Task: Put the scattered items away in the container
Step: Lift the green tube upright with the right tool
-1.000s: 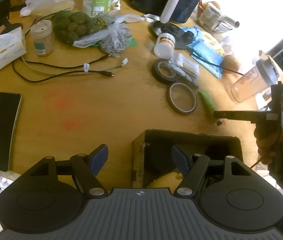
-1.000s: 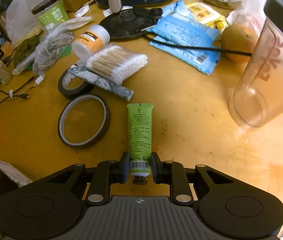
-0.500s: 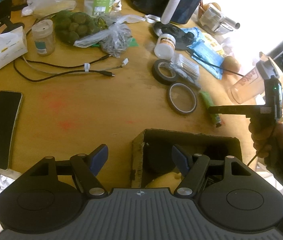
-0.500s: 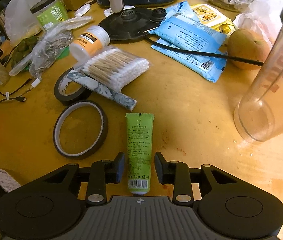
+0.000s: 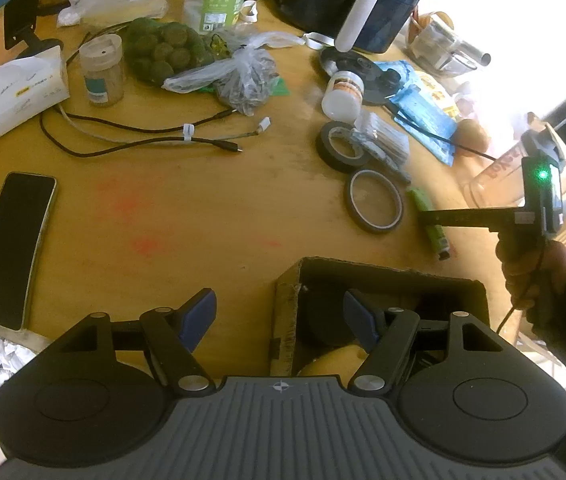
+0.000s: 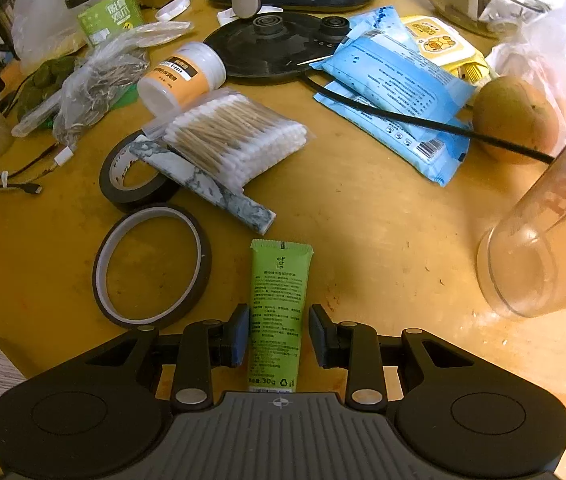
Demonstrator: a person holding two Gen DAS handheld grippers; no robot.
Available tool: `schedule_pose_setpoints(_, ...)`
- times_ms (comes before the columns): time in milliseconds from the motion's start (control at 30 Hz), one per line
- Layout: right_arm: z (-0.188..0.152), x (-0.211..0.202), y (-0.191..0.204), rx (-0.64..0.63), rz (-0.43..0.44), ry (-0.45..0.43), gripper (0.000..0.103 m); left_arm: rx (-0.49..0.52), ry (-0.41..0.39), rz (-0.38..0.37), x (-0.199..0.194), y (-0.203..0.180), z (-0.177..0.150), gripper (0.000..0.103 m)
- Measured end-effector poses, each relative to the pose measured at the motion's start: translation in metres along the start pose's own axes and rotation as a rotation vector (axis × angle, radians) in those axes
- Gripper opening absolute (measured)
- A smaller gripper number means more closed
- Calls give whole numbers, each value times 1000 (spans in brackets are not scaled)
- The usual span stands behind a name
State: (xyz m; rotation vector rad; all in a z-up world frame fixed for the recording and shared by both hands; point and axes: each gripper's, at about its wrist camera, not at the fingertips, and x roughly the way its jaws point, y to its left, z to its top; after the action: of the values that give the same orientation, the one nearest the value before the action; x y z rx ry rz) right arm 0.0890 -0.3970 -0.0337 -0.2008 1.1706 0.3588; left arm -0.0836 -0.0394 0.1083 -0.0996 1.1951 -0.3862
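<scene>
Right gripper (image 6: pixel 279 334) straddles the green tube (image 6: pixel 279 312) — jaws spread, neither pad touching. Left gripper (image 5: pixel 279 318) hangs wide open over the cardboard box (image 5: pixel 287 312) at the table's near edge.

Ochre-yellow wooden tabletop (image 6: pixel 383 232), faint red smudges toward the left wrist view's middle. Light-green squeeze tube (image 6: pixel 279 304) with fine dark print and a barcode end. Blue pads on black fingers (image 5: pixel 199 314). Brown-rimmed translucent tape ring (image 6: pixel 151 266); glossy black tape roll (image 6: pixel 123 184) with a pale inner core. White-and-grey marbled flat stick (image 6: pixel 203 186). White-tipped, tan-stemmed cotton swabs in a clear bag (image 6: pixel 235 136). White bottle with an orange-and-black label (image 6: pixel 183 76). Sky-blue wipe packets (image 6: pixel 395 92) with white print. Brown cardboard box (image 5: pixel 283 320), dark inside. Black smartphone (image 5: pixel 11 248).
</scene>
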Motion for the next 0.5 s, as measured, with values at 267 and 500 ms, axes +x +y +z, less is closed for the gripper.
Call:
schedule_pose_setpoints(267, -2, 0, 1, 8, -9, 20, 32, 10, -3, -2, -1, -4, -2, 70)
schedule_pose_setpoints(500, -3, -2, 0, 18, -8, 27, 31, 12, -3, -3, -1, -4, -2, 70)
